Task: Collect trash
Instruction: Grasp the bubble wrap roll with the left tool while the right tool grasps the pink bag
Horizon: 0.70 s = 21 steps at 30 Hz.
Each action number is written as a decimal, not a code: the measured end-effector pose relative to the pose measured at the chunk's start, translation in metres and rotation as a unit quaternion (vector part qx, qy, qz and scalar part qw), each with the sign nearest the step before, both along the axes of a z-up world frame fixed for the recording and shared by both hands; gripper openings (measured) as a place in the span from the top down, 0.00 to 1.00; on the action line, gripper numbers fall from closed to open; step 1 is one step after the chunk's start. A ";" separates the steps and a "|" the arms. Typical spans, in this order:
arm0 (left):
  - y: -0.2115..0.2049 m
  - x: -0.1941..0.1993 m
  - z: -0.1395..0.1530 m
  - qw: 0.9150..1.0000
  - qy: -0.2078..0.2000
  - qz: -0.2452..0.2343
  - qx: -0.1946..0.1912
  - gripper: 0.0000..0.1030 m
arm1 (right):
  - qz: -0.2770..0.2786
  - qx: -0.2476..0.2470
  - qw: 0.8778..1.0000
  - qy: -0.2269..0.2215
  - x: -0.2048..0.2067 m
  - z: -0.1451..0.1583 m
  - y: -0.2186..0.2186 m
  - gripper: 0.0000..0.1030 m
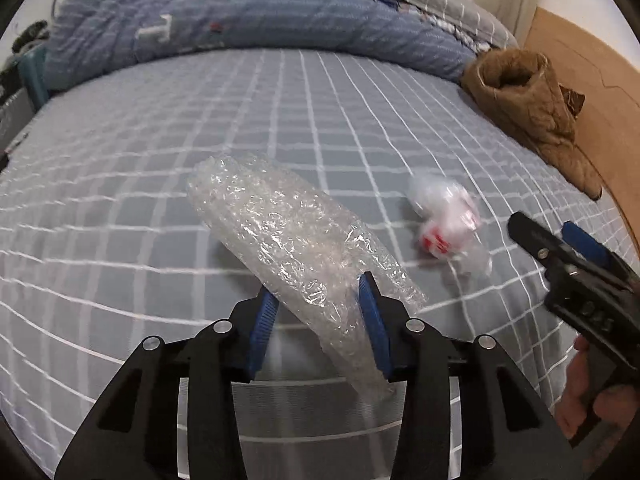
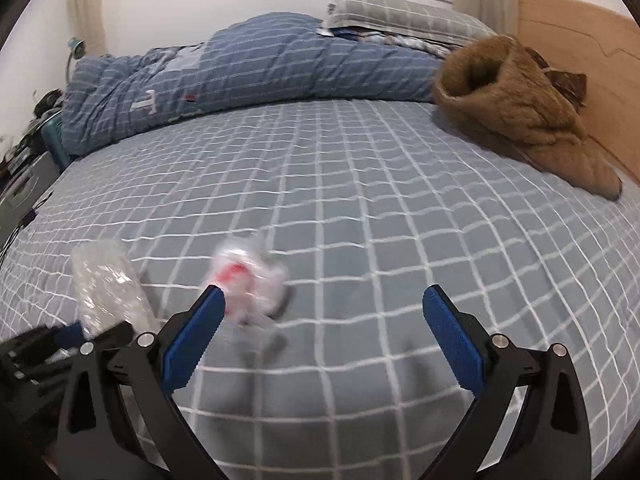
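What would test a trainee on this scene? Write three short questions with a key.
1. True or false: the jaws of the right gripper stand open and empty.
2. What sits between the jaws of the left gripper? A) bubble wrap B) brown coat C) pillow
3. Which piece of trash lies loose on the bed, in no gripper?

Key: 1 true; 2 A; 3 the crumpled plastic wad with red print.
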<state>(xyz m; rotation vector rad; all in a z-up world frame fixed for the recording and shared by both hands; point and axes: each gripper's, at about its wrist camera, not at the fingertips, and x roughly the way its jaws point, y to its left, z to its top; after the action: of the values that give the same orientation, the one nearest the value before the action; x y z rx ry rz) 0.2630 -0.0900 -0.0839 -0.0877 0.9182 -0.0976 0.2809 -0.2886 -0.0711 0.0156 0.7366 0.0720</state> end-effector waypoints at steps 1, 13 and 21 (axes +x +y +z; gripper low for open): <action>0.010 -0.001 0.004 1.000 -0.004 0.004 0.002 0.60 | 0.006 -0.004 1.000 -0.001 0.002 0.000 0.006 0.08; 0.069 -0.003 0.004 1.000 -0.010 0.024 0.017 0.60 | 0.021 -0.034 0.999 0.021 0.026 -0.023 0.045 0.33; 0.072 -0.006 0.005 1.000 -0.012 0.024 0.008 0.60 | 0.035 -0.031 0.998 0.044 0.026 -0.031 0.052 0.74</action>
<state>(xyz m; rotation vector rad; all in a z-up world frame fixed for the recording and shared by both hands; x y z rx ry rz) 0.2574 -0.0177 -0.0785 -0.0937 0.8924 -0.0476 0.3066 -0.2366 -0.1019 -0.0671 0.8277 0.1159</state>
